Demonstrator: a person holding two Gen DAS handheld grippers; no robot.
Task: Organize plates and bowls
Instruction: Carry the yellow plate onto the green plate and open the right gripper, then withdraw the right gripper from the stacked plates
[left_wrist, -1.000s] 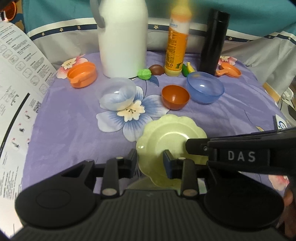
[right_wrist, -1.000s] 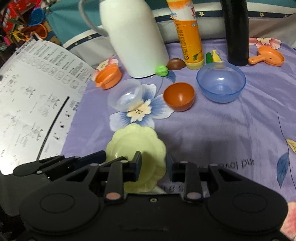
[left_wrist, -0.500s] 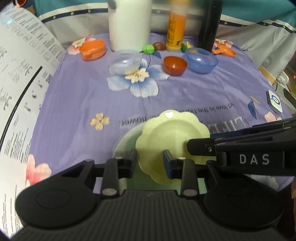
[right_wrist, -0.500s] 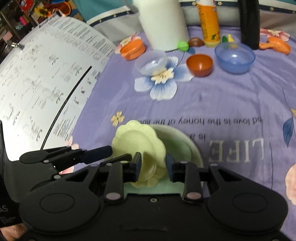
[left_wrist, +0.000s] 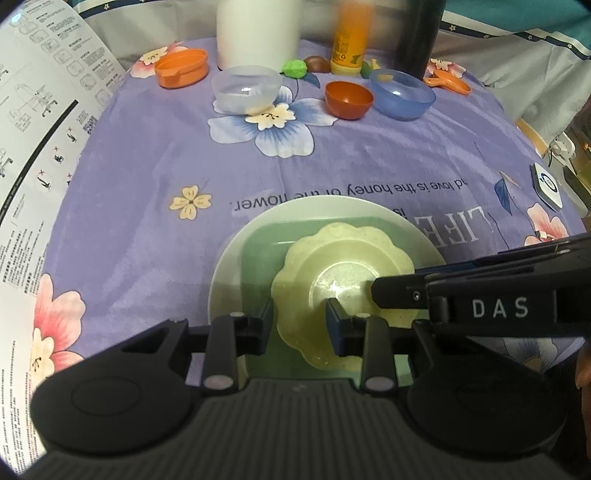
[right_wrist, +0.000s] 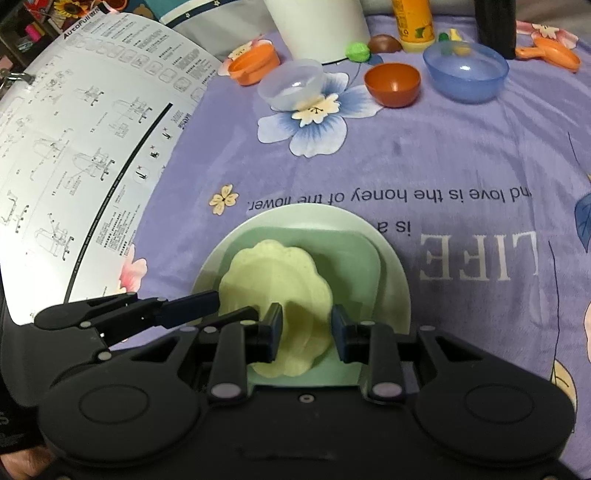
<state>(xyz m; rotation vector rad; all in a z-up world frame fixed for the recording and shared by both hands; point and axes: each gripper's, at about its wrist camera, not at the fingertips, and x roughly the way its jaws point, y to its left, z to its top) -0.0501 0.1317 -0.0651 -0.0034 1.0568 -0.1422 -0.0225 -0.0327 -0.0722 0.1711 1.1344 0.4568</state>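
Note:
A pale yellow flower-shaped plate (left_wrist: 343, 273) is held by both grippers over a green square plate (left_wrist: 258, 266) that lies on a white round plate (left_wrist: 225, 266). My left gripper (left_wrist: 300, 323) is shut on the yellow plate's left rim. My right gripper (right_wrist: 306, 330) is shut on its right rim (right_wrist: 280, 280). The stack also shows in the right wrist view: the green plate (right_wrist: 354, 258) on the white plate (right_wrist: 400, 291). A clear bowl (left_wrist: 245, 88), a small red-brown bowl (left_wrist: 349, 99) and a blue bowl (left_wrist: 402, 94) stand at the back of the table.
A purple flowered cloth (left_wrist: 147, 177) covers the table. At the back stand a white jug (left_wrist: 256, 33), an orange bottle (left_wrist: 349, 37), a black flask (left_wrist: 421, 37), an orange lid (left_wrist: 181, 68) and an orange scoop (left_wrist: 448, 81). A printed white sheet (right_wrist: 74, 147) lies at the left.
Both grippers carried the yellow plate back from the middle of the table toward the near edge. It now hangs lower, over the green and white plates.

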